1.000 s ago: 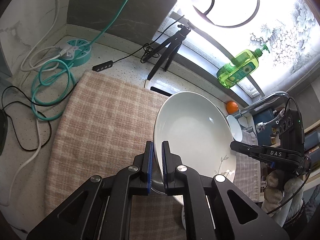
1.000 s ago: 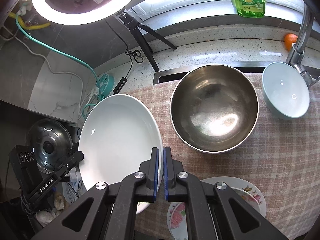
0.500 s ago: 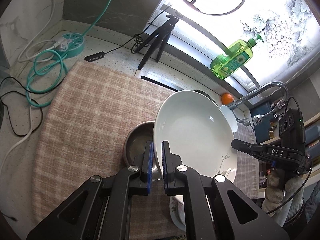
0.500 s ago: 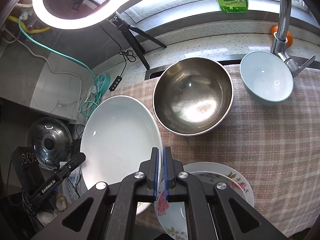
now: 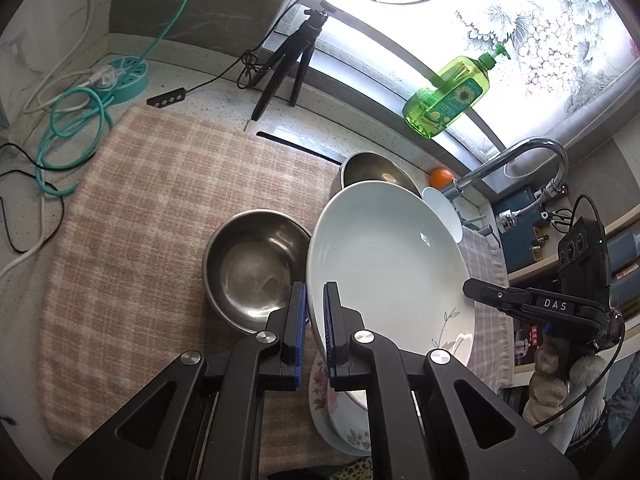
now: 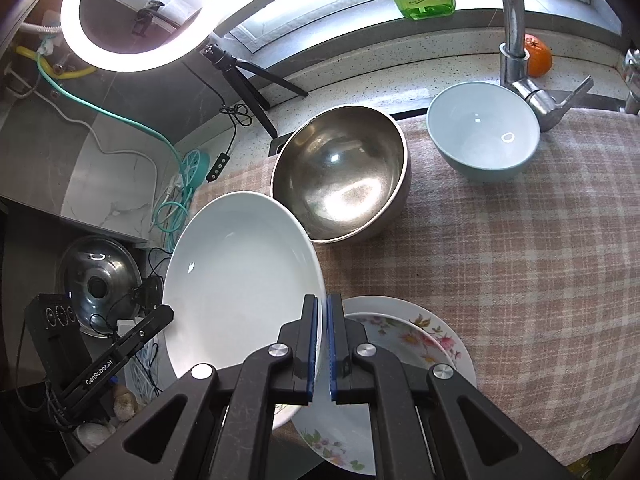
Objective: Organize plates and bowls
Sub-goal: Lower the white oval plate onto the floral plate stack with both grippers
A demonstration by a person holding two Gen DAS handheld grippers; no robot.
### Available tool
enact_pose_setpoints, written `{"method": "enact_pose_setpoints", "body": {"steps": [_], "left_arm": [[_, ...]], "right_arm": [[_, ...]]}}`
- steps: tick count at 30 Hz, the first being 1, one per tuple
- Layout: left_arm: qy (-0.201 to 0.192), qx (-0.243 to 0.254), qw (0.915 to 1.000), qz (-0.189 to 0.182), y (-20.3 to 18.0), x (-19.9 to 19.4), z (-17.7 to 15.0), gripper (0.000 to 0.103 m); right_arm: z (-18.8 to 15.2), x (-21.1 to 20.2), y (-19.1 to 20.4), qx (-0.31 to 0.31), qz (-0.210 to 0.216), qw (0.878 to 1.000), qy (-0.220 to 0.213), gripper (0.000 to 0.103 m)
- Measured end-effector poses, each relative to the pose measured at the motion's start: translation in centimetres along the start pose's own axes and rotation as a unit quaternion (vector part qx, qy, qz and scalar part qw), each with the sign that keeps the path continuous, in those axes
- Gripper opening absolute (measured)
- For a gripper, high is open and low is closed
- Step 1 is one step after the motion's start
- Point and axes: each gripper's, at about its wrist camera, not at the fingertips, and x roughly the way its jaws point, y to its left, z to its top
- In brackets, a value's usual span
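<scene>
White plate [image 5: 386, 256], pink-floral plate [image 6: 416, 344], pale blue bowl [image 6: 484, 132], pink-checked cloth [image 5: 140, 208], green bottle [image 5: 448, 100]

The left gripper [image 5: 315, 320] clamps the near rim of a large white plate [image 5: 384, 264], which is tilted and held above a stack of floral plates [image 5: 332, 412]. The right gripper [image 5: 470, 290] grips the plate's far rim. Just left of the plate a small steel bowl [image 5: 248, 268] sits on the pink checked cloth [image 5: 152, 200] covering the desk [image 5: 224, 92]. Behind the plate a larger steel bowl [image 5: 368, 170] and a pale bowl [image 5: 440, 208] show partly. A green soap bottle [image 5: 448, 98] stands on the windowsill, an orange [image 5: 441, 178] beside the faucet [image 5: 520, 156].
</scene>
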Motion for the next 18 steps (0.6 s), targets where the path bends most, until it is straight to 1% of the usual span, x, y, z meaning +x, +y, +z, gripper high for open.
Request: {"method": "enact_pose_setpoints", "body": {"steps": [8,18], "left_arm": [[0.009,0.005,0.9999,0.000,-1.5,0.7,-1.6,0.006],[0.026,0.017,0.9995,0.000,-2.9,2.0,-3.4,0.006]], "right_arm": [[-1.6,-0.9,-2.1,0.011,0.004,1.000,-0.002,0.005],[-3.5,-1.3,-4.5,0.024,-0.001,1.000,-0.001,0.005]]}}
